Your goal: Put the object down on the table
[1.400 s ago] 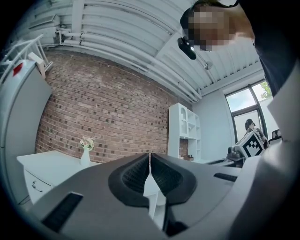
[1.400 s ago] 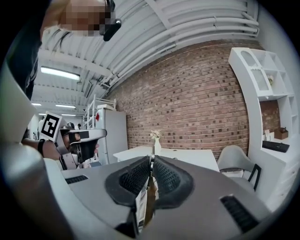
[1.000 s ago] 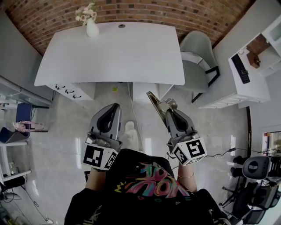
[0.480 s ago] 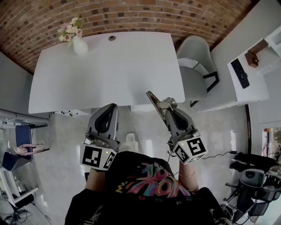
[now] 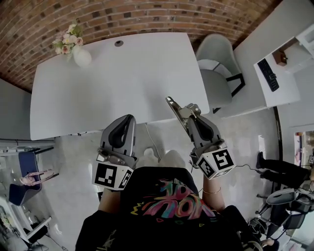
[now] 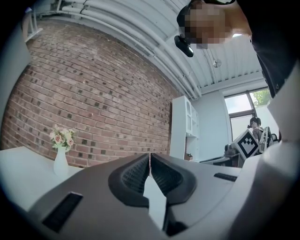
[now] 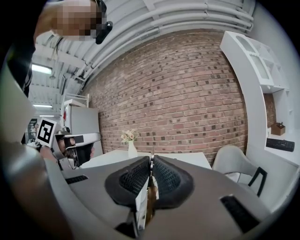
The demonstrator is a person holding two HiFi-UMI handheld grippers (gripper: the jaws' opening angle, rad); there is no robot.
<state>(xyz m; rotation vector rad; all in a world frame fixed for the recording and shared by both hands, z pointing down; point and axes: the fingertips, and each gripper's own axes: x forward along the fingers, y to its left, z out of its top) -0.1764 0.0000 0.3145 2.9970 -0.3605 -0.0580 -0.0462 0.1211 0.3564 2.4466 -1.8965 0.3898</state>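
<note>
The only print I can find is the black-and-white square code on each marker cube (image 5: 218,163) and a bright scrawl of letters on my shirt (image 5: 171,203), too warped to read. My right tool (image 5: 190,111) is clenched on the object (image 5: 172,107). It is a thin flat piece that sticks out past the tips and shows against the near edge of the bench (image 5: 122,83), held in the air and not lying on it. My left tool (image 5: 125,122) is clenched on nothing, its pads pressed together. The bench is white, with a vase (image 5: 81,56) of pale flowers at its far left corner and a small round hole (image 5: 119,43) near the far edge. Behind it runs a brick wall (image 5: 162,14). A grey chair (image 5: 218,61) stands at the bench's right end, with a white shelf (image 5: 284,93) beyond it, and the floor (image 5: 64,162) is glossy grey. The right gripper view shows the object edge-on between the pads, brown with a white face, which the head view does not. Only the left gripper view shows a window (image 6: 241,105) and pipes (image 6: 136,37) along the ceiling.
</note>
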